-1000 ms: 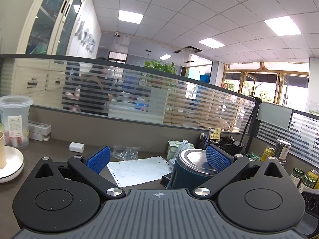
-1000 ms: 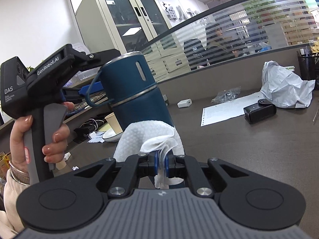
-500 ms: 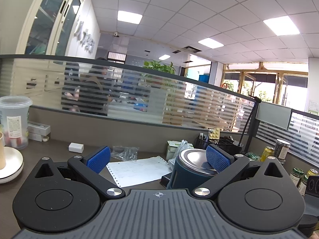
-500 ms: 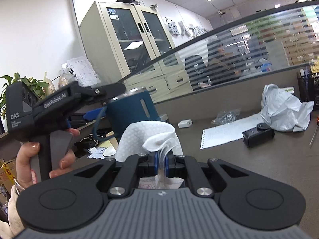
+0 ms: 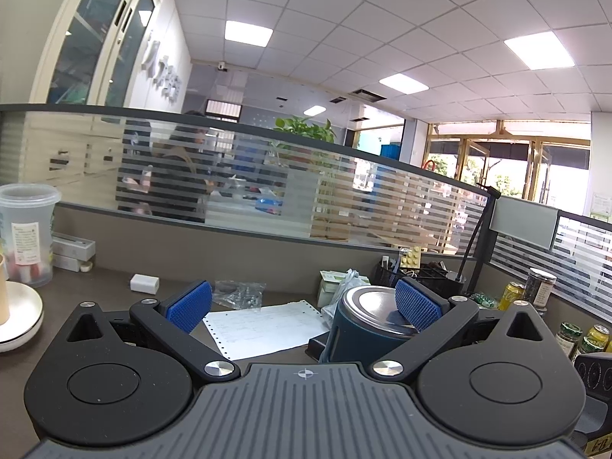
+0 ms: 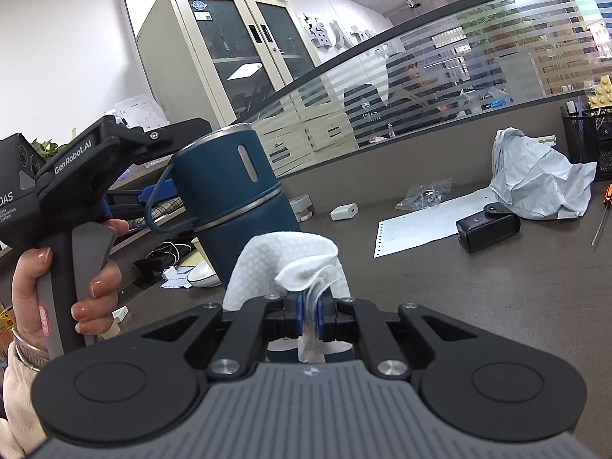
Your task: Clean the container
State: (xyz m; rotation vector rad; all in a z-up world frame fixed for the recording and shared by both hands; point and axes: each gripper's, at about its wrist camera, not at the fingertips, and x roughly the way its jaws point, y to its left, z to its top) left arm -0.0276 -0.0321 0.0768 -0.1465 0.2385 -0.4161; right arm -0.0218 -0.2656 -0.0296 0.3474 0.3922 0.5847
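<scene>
A dark blue flask (image 6: 229, 191) with a steel-rimmed lid and a wire loop handle stands upright in front of me. In the left wrist view its lid (image 5: 367, 302) lies just under the right finger (image 5: 417, 306) of my left gripper (image 5: 302, 302), whose jaws are wide open. Whether the flask hangs from that finger I cannot tell. A person's hand (image 6: 95, 290) holds the left gripper's handle (image 6: 57, 199). My right gripper (image 6: 310, 313) is shut on a white cloth (image 6: 283, 264), which lies against the flask's lower side and hides its base.
On the brown desk (image 6: 497, 306) lie a printed sheet (image 6: 417, 225), a black case (image 6: 487, 225), a crumpled grey bag (image 6: 535, 183), a white adapter (image 6: 344, 211) and a mesh pen holder (image 6: 589, 141). A white plate (image 5: 19, 313), plastic cup (image 5: 26, 229) and several bottles (image 5: 573, 332) flank the left view.
My right gripper and the cloth rose along the flask's side, then came back down. The left gripper and the flask have hardly moved.
</scene>
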